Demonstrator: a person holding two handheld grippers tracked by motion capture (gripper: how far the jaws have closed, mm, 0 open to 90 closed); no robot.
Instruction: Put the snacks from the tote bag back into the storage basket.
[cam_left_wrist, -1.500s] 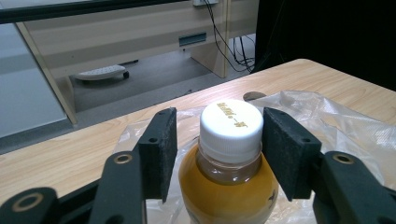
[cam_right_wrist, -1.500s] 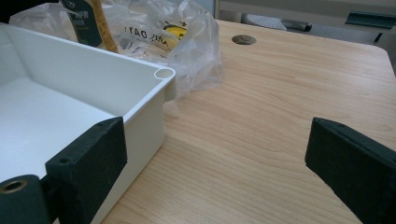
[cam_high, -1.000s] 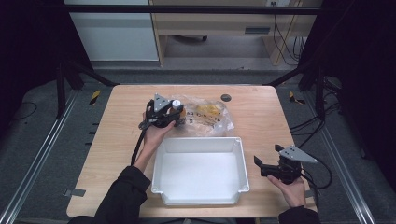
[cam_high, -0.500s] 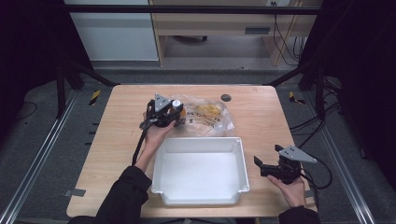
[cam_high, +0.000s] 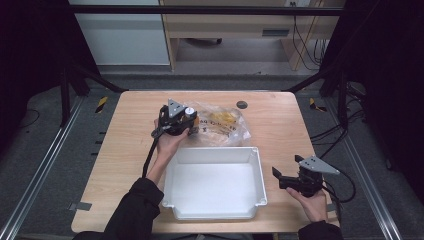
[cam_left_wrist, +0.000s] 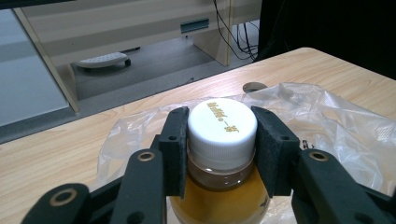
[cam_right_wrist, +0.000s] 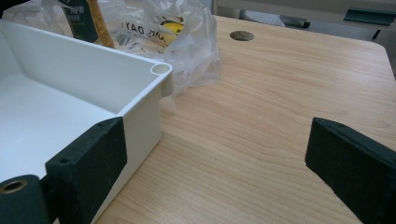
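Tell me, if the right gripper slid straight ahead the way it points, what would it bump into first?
Probably the white tub. The right gripper has its jaws open, and the tub's wall sits right by one of them. In the high view it points at the tub's side. Bare table lies between the jaws, so it may only scrape past.

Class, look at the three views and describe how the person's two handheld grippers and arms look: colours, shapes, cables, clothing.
Each gripper is black, with two flat black jaw pads on arms with brass-ringed pivots. The left gripper and right gripper each carry a grey three-cornered plate on top. A black cable trails from each. The person wears dark long sleeves.
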